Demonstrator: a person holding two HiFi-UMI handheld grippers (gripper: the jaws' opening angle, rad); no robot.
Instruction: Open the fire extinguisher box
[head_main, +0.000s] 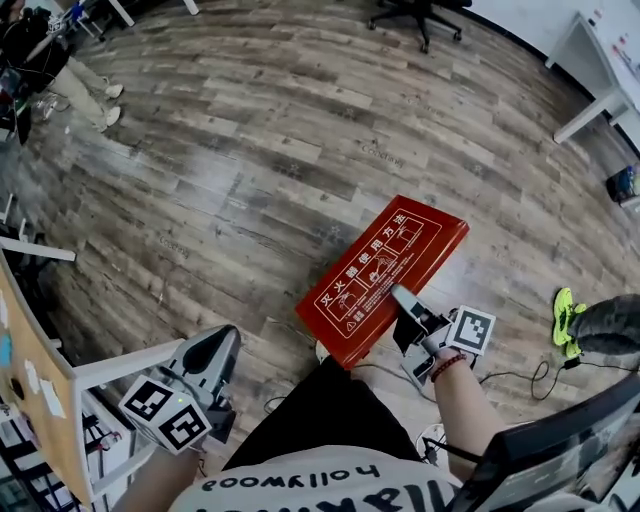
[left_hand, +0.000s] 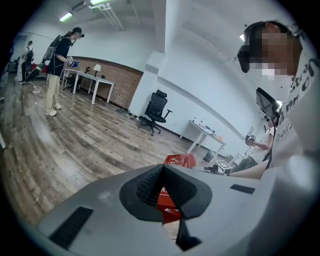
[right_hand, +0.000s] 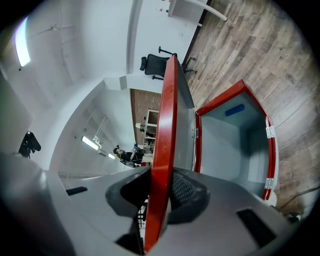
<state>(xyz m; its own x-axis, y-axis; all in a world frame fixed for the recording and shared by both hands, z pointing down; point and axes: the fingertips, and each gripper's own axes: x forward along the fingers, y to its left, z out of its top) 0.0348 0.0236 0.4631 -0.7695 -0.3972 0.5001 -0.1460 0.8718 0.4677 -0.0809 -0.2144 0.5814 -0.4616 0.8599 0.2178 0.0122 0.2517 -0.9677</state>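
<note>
One right claw (right_hand: 159, 181) grips the thin-edged flat red lid (right_hand: 167, 120); left claw (left_hand: 162, 175) clenched, empty.

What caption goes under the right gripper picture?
Right tongs pinch the red lid of the fire extinguisher box, lifted open.

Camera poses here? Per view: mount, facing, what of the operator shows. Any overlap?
Head view: on the person's head, facing steeply down at the wooden floor; shows shirt, right forearm, left claw, and right claw on the red lid.
Left gripper view: on the left claw, facing out across the room toward the office chair; person's torso at right.
Right gripper view: on the right claw, rolled sideways, facing the lid edge it clamps and the open box.
Shared: all three see the red lid.
</note>
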